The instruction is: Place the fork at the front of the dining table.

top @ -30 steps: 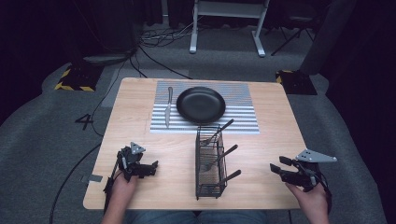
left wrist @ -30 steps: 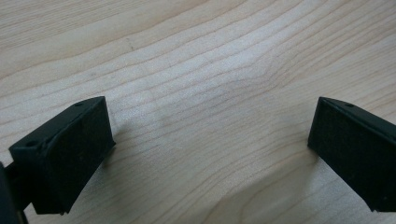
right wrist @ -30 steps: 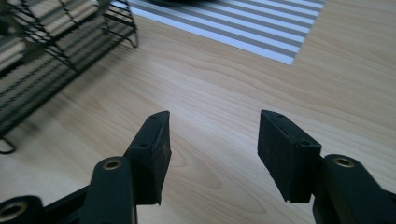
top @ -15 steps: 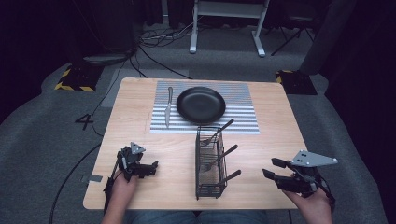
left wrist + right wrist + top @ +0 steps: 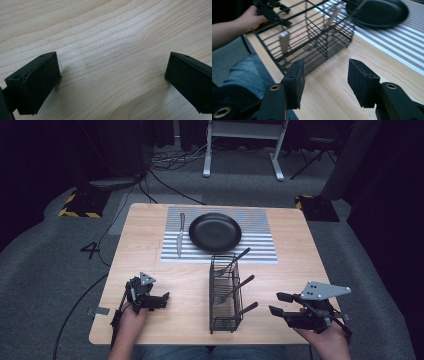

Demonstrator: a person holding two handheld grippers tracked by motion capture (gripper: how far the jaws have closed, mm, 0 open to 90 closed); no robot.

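- At the near left corner of the wooden table (image 5: 150,250): left gripper (image 5: 159,301), held in the person's left hand (image 5: 131,319), low over bare wood. In the left gripper view its jaws stand wide apart with nothing but tabletop between them.
- Far half of the table, left of centre: knife (image 5: 180,234), lying lengthwise on the striped mat (image 5: 260,240), just beside the plate and apart from it.
- Far half, centre: black plate (image 5: 215,232), resting on the mat, nothing on it.
- Near half, centre: black wire caddy (image 5: 224,295), upright, its long side running away from the person. It holds three pieces of cutlery (image 5: 235,289) whose handles lean out toward the right; which kind each piece is cannot be told for certain.
- Near right corner: right gripper (image 5: 278,303), held in the person's right hand (image 5: 327,340), pointing left toward the caddy and apart from it. In the right gripper view its jaws are spread and hold nothing, with the caddy and plate beyond them.
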